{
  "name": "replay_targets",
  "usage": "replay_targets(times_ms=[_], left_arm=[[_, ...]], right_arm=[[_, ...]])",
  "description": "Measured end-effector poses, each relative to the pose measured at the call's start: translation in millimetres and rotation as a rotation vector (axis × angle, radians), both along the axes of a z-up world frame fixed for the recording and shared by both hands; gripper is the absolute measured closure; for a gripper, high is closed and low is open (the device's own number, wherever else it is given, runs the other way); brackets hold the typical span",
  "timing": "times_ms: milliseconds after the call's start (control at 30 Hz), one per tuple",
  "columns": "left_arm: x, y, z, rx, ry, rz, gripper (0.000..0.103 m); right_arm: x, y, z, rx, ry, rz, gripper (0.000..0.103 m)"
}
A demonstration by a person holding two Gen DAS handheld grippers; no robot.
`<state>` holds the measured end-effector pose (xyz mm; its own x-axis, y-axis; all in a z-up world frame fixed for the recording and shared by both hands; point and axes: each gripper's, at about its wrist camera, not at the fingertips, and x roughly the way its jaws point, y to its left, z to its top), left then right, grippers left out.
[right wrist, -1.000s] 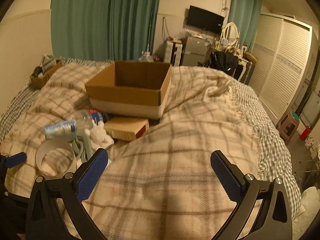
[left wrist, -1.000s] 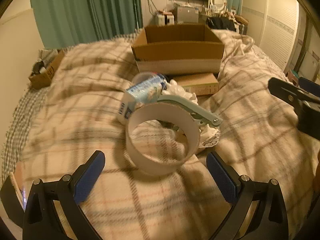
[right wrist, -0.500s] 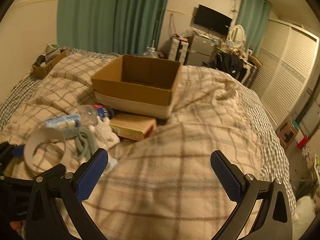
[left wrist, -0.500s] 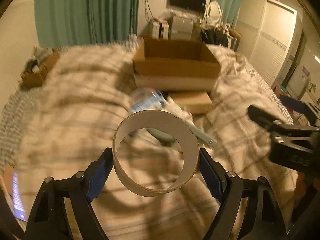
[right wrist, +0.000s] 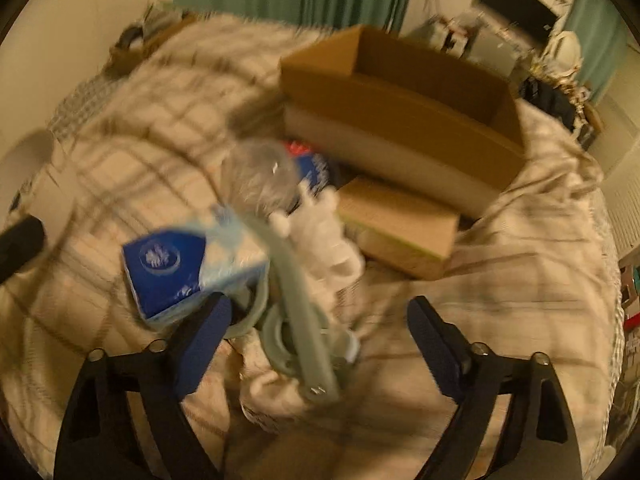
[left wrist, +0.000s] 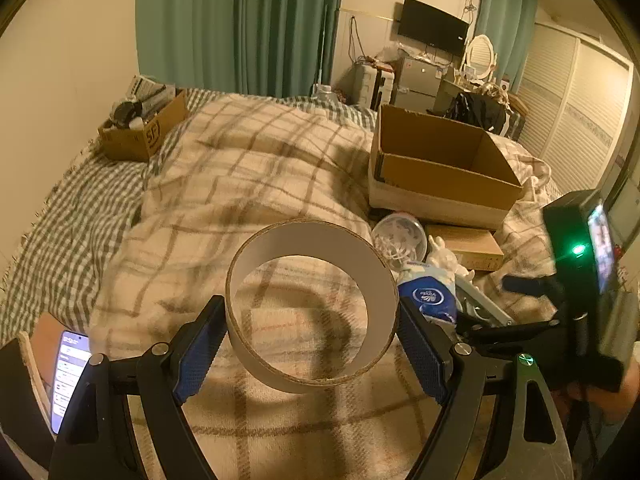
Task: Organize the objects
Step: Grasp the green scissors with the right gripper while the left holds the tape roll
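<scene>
The left gripper (left wrist: 312, 344) clamps the ring (left wrist: 311, 308) across its width, clear of the blanket (left wrist: 256, 184), likely bound for the box (left wrist: 440, 172), while the right gripper (right wrist: 316, 344), fingers apart, hovers over the clutter.

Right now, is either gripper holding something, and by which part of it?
The left gripper holds the cardboard ring by its outer wall, one pad on each side. The right gripper is open above the grey-green tool and holds nothing.
</scene>
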<state>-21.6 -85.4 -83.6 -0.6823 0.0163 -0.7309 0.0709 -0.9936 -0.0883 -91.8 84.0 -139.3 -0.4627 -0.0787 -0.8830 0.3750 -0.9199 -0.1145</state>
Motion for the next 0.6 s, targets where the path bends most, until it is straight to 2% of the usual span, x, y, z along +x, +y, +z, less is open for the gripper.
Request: replay_targets(times_ms=[67,133,167,267,300,367,600], left_arm=[[0.0,-0.8,-3.7,0.007,-0.009,-0.005,0.018],[0.3,-1.5,-7.4,0.013,-0.016,-0.010,0.018],[-0.2,-2.1,-8.1,0.016,-0.017,-0.011,0.018],[2.7,-0.1,-6.6,0.021,-0.010,-0.017,0.018],[4.0,0.2,-5.5,0.021,-0.007,-0.019,0.018],[6.3,1.2,-3.2,0.032,-0.006,-0.025,0.018],[15.0,13.1,7.4,0.068,0.008,-0.052,0.018]], right_arm=[[0.5,-3.1,-6.0,-0.010,-0.023,0.017,0.030],[5.3,-4.2,-3.0,-0.017,-0.012,0.033,0.043],[7.4,-4.8,-0.6,-0.017,-0.003,0.038,0.055],[14.7,-4.8,7.8,-0.002,0.040,0.041,0.060],[17.8,-4.0,12.0,-0.006,0.060,0.040,0.073],[23.3,-1.6,22.6,-0.015,0.083,0.042,0.081],[42.7,2.8,40.7,-0.059,0.083,0.090,0.090]])
